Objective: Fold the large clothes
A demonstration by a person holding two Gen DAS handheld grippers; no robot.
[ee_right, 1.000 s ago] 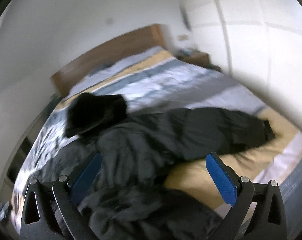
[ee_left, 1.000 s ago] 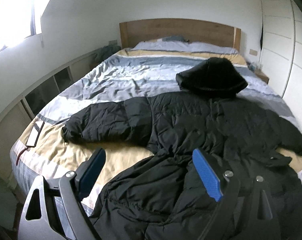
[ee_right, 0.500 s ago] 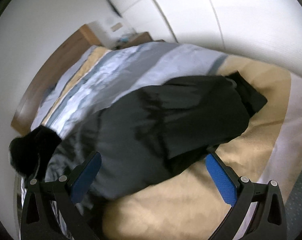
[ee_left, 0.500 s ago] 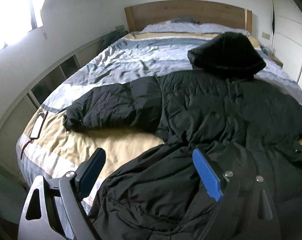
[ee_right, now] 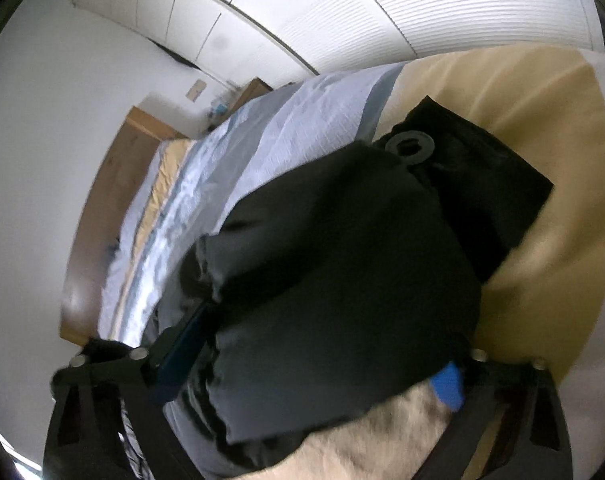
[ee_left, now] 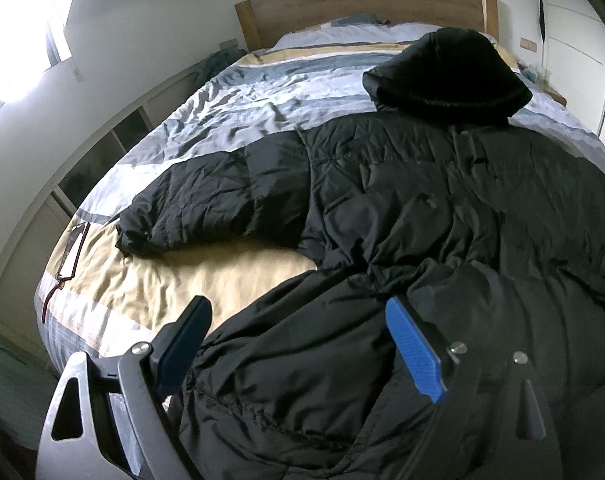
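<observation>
Left wrist view: a striped bed (ee_left: 262,92) is covered by a black padded coat (ee_left: 422,208) spread flat. The left gripper (ee_left: 298,344) is held spread above its hem. The right gripper (ee_right: 314,344), jaws just narrowing, apparently brackets a sleeve (ee_right: 342,280); contact is blurred.

Each gripper has black skeletal finger arms with triangular cut-outs and round silver screw heads near the pad mounts. The left gripper (ee_left: 294,344) carries flat rectangular pads, bright blue and finely ribbed. The right gripper (ee_right: 314,364) is the same build, its blue pads mostly hidden.
</observation>
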